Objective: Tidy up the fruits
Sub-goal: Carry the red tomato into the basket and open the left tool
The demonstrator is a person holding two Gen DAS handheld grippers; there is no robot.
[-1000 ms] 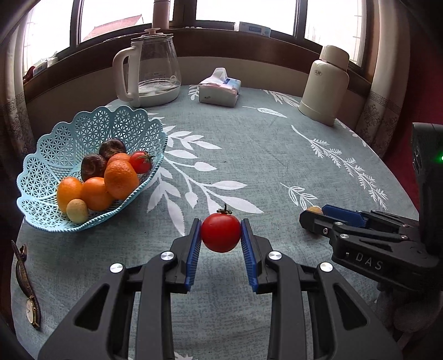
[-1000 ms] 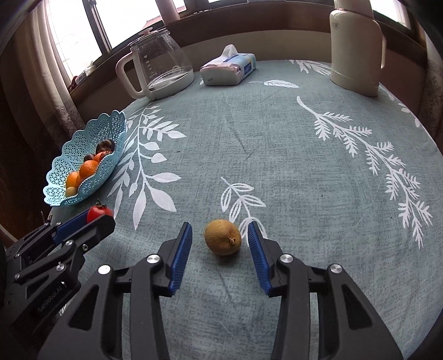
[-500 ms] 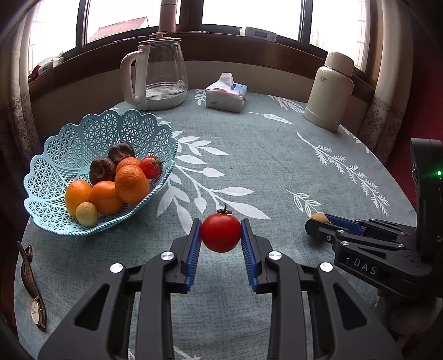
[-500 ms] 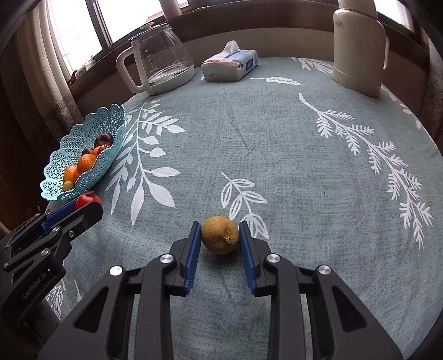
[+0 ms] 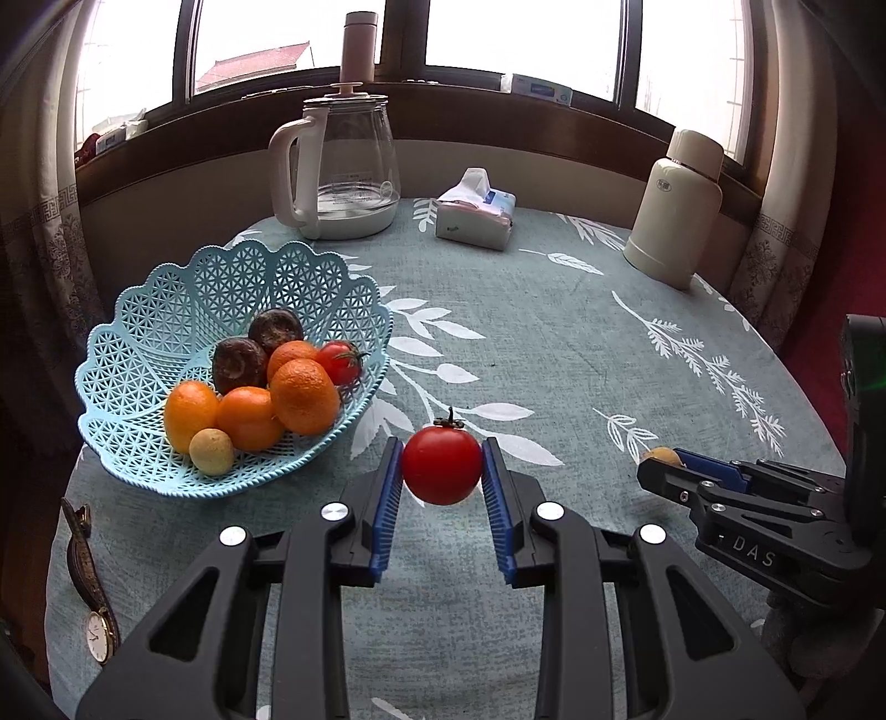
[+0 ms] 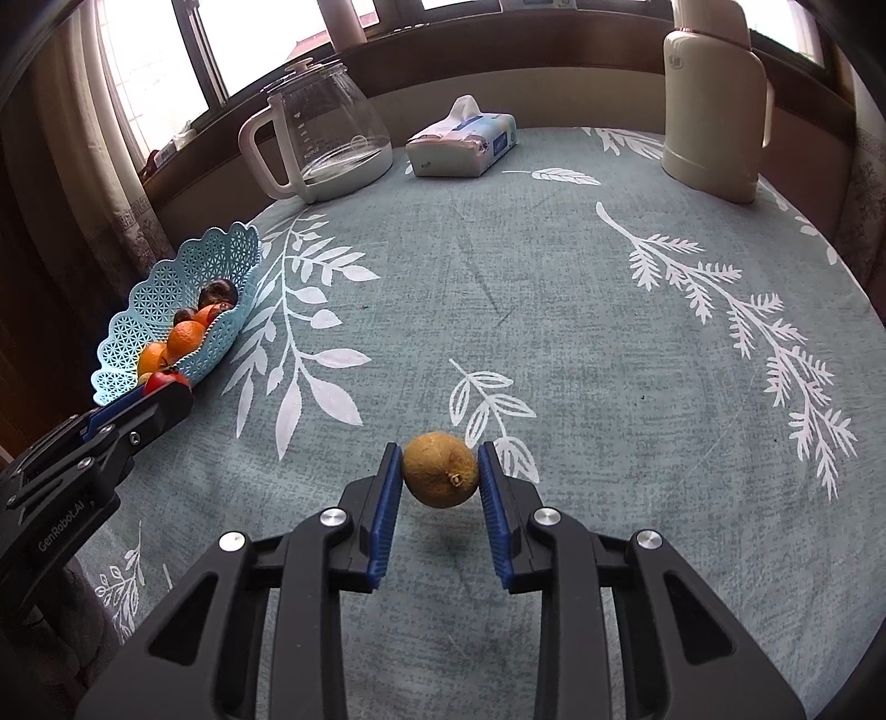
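Two grippers, left gripper [image 5: 442, 471] clamping tomato [image 5: 441, 464], right gripper [image 6: 440, 471] clamping brown fruit [image 6: 439, 469]

Home: kettle [image 5: 342, 166], tissues [image 5: 476, 213], tablecloth [image 5: 554, 332]

Bright daylight through dark-framed windows [image 5: 526, 39] lights patterned curtains [image 5: 786, 183] and what looks like a round table [image 6: 581, 288].

Right gripper [image 5: 659, 459] body, at 4 o'clock in the left wrist view, reads "DAS". Left gripper [image 6: 166, 390] body, at 8 o'clock in the right wrist view, reads "GenRobot.AI". Thermos label illegible.
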